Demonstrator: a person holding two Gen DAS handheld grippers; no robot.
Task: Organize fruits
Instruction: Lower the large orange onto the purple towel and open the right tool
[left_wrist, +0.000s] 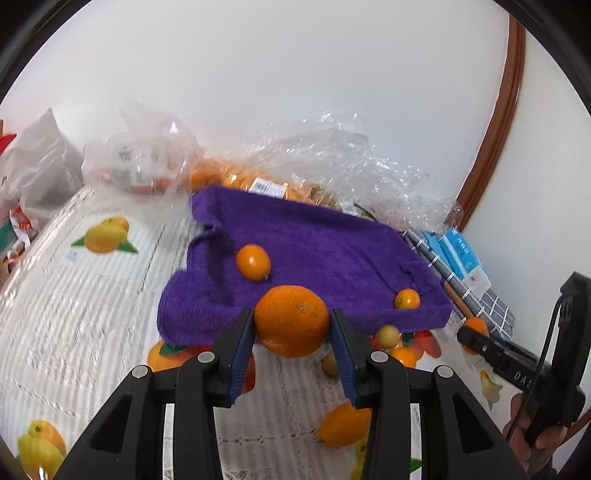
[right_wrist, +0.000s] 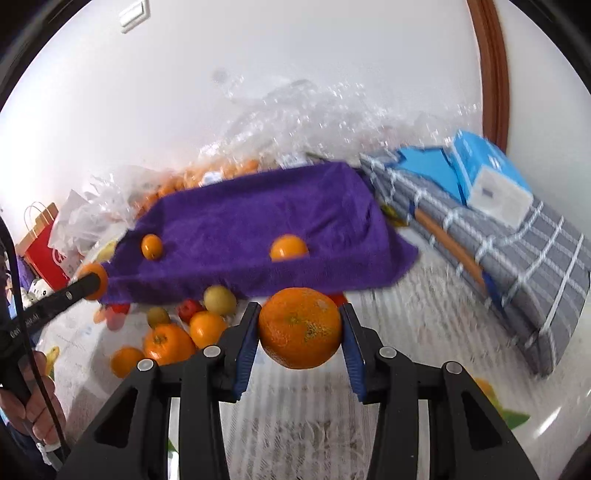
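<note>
Both grippers pinch round oranges.
Left gripper (left_wrist: 292, 321) clamps a dimpled orange (left_wrist: 291, 321); right gripper (right_wrist: 300, 328) clamps a speckled orange (right_wrist: 300, 328) before the purple terry-cloth tray (right_wrist: 258, 221), centre frame.

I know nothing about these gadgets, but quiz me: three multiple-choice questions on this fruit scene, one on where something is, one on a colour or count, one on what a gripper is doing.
1. Where do the two small orange fruits lie?
A. On the purple towel
B. Inside the red bag
C. On the blue boxes

2. What colour are the pads on the gripper fingers?
A. Green
B. Blue
C. Yellow

3. What is the left gripper doing?
A. Hanging open and empty
C. Pinching the towel
B. Clamping a large orange

Answers:
1. A: one small fruit and another small fruit both rest on the purple towel.
2. B: the pads lining the fingers are blue.
3. B: the left gripper has a large orange squeezed between its pads; the right gripper likewise holds its own orange.
</note>
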